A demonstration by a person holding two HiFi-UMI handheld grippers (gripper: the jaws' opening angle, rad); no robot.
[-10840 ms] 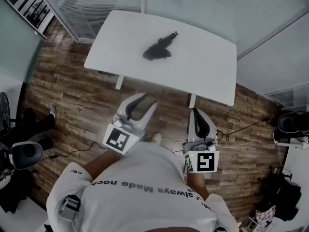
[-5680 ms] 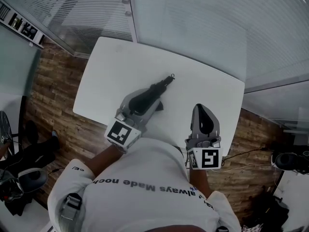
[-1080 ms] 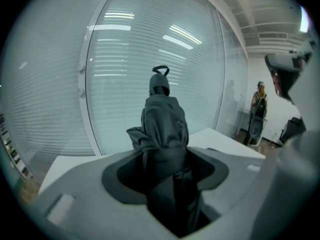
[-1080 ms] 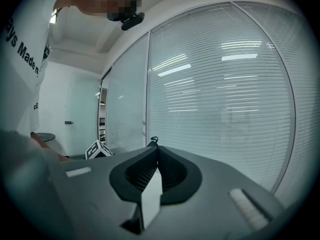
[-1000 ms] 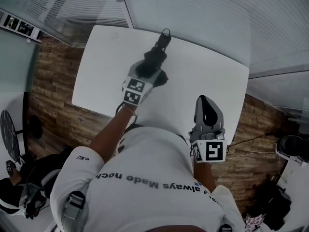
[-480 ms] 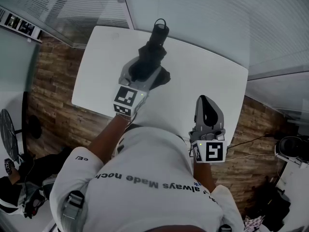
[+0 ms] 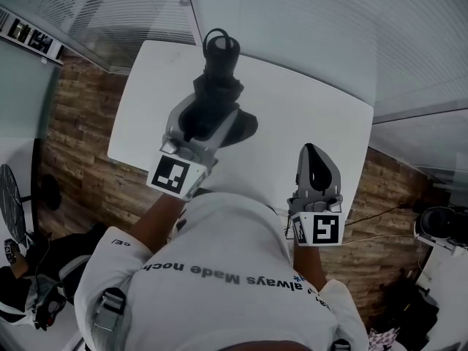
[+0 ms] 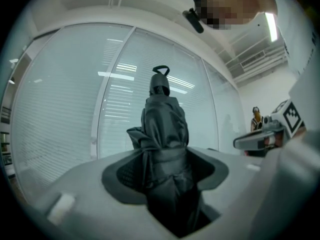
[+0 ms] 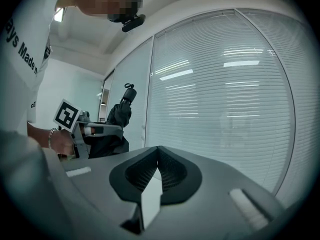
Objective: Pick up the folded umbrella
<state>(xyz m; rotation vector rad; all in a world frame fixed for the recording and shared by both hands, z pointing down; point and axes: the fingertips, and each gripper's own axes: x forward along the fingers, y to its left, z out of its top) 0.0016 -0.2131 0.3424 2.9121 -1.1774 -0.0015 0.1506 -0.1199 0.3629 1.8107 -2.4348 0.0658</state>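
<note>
The folded black umbrella (image 7: pixel 218 72) hangs in the air above the white table (image 7: pixel 307 115), handle loop pointing away from me. My left gripper (image 7: pixel 207 115) is shut on its bunched fabric body. In the left gripper view the umbrella (image 8: pixel 162 129) stands up from between the pads of that gripper (image 8: pixel 162 171), with its strap loop on top. My right gripper (image 7: pixel 313 152) hovers over the table's near right part, shut with nothing in it; its tips (image 9: pixel 158 156) meet. From the right gripper view the umbrella (image 9: pixel 120 115) shows at the left, raised.
A glass wall with blinds (image 7: pixel 307 28) runs behind the table. Wooden floor (image 7: pixel 80 159) lies to the left and right, with office chairs (image 7: pixel 22 218) and cables (image 7: pixel 380 218) on it. A person (image 8: pixel 256 118) stands far off.
My left gripper has lifted the umbrella off the table and up toward the head camera, tilting it more level. The right gripper has stayed where it was.
</note>
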